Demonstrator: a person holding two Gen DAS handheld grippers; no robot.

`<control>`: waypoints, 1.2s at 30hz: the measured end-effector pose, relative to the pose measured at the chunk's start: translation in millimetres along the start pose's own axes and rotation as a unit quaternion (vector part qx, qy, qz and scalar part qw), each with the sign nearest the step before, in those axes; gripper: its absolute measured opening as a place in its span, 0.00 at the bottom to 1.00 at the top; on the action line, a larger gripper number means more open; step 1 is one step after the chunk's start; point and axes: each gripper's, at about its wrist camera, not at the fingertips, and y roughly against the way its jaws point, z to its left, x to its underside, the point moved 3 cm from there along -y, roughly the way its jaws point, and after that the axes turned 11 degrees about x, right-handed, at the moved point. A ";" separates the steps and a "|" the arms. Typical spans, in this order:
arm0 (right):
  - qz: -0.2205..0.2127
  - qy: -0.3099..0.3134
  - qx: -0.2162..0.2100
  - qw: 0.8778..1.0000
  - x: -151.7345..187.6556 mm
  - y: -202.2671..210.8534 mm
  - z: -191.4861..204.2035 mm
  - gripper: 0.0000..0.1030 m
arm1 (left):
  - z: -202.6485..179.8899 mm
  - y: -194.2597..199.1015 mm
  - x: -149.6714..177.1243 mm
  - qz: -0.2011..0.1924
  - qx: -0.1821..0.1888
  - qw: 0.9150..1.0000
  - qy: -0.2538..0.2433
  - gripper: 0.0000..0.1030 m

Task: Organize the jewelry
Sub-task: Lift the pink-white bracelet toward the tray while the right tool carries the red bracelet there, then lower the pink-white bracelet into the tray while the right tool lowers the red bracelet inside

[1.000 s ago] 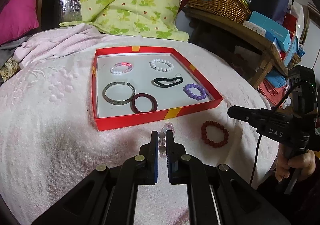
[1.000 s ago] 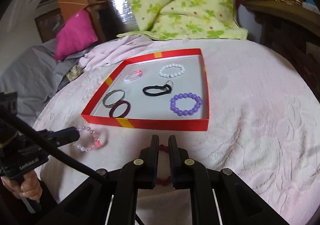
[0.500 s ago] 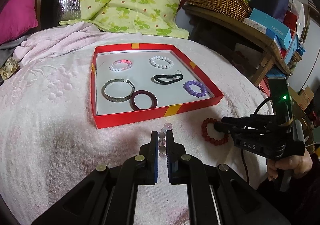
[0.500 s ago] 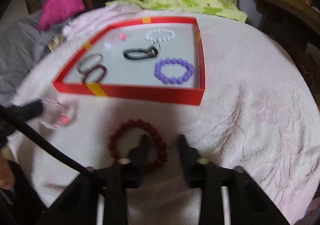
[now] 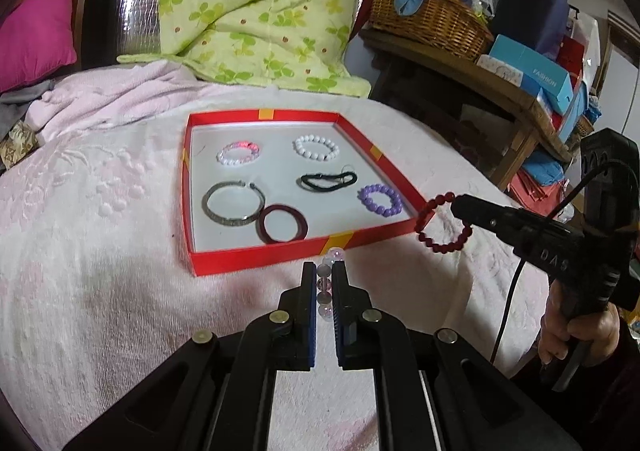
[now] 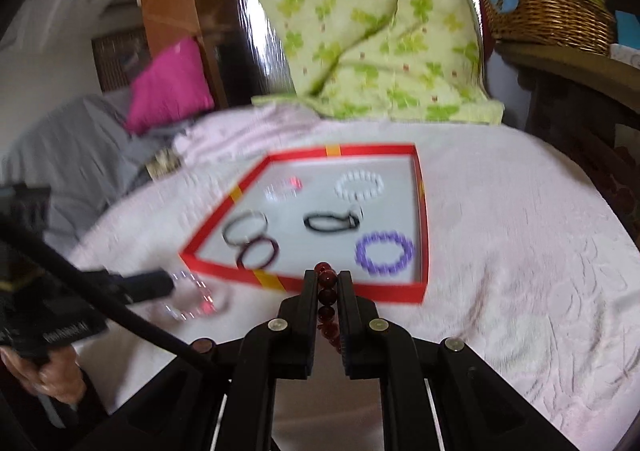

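The right gripper (image 6: 327,278) is clamped on the dark red bead bracelet (image 5: 442,222), its jaws having just closed again onto the beads, and the loop hangs off the bedspread, dangling from the tips just off the near right corner of the red tray (image 5: 256,257). A hand (image 5: 576,331) grips its handle below, cable trailing down.

Over on the other side, the left gripper (image 5: 325,277) is pinched tight on the clear pink bead bracelet (image 5: 326,283), the beads stacked edge-on between the blue pads (image 5: 310,315), just in front of the tray's near wall, by the yellow tape mark. From the right wrist view it looks blurred, hanging off the tips beside the tray's near left corner.

Now the tray itself, sitting on the pale pink bedspread (image 5: 100,271). Inside it, far left, a pink and white bead bracelet (image 5: 239,153); far right, a white bead bracelet (image 5: 316,147). In the middle, a black hair tie (image 5: 329,181), and toward the right wall a purple bead bracelet (image 5: 380,201). Near left, a silver bangle (image 5: 235,203) with a dark maroon bangle (image 5: 283,223) touching or overlapping it.

Beyond the tray, a green clover quilt (image 5: 256,7); a magenta cushion (image 5: 36,31) off to the left, a wicker basket (image 5: 432,19) on a wooden shelf to the right.
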 end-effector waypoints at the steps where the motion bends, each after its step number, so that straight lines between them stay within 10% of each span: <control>1: -0.004 -0.007 -0.004 1.000 -3.7 -0.5 -1.0 0.10 | -0.8 0.7 -1.6 -0.004 0.002 1.000 -0.002 0.07; 36: 0.106 -0.146 -0.115 0.977 -44.3 -107.1 23.7 0.10 | 69.2 -112.3 -115.6 0.019 0.000 0.999 0.040 0.07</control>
